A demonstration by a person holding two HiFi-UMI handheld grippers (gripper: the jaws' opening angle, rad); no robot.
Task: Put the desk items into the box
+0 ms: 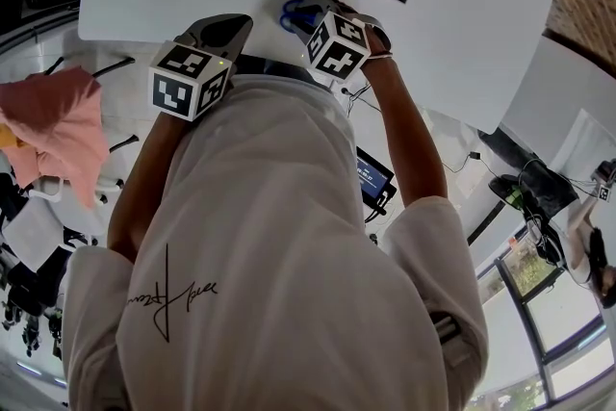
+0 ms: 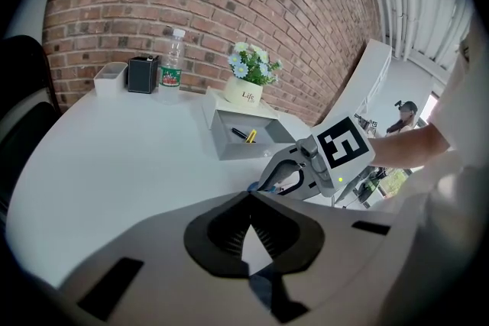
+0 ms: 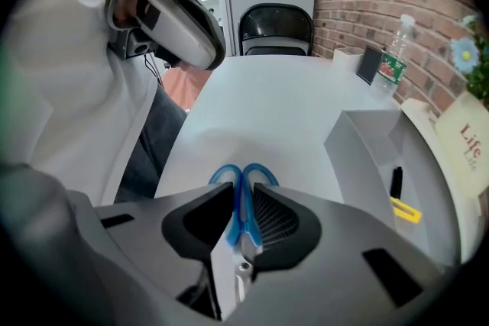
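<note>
Our right gripper (image 3: 243, 202) is clamped on the blue-handled scissors (image 3: 258, 173) at the near edge of the white table (image 3: 267, 95). The open box (image 3: 353, 140) lies farther off to the right. Our left gripper (image 2: 250, 219) is closed and empty. The scissors look light, stiff and smooth. We judge the handle neck, just below the loops, the surest hold.

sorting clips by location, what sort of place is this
Probably an office or studio workspace: a large white desk stands by a brick wall, with a black office chair at it and a water bottle on top.
</note>
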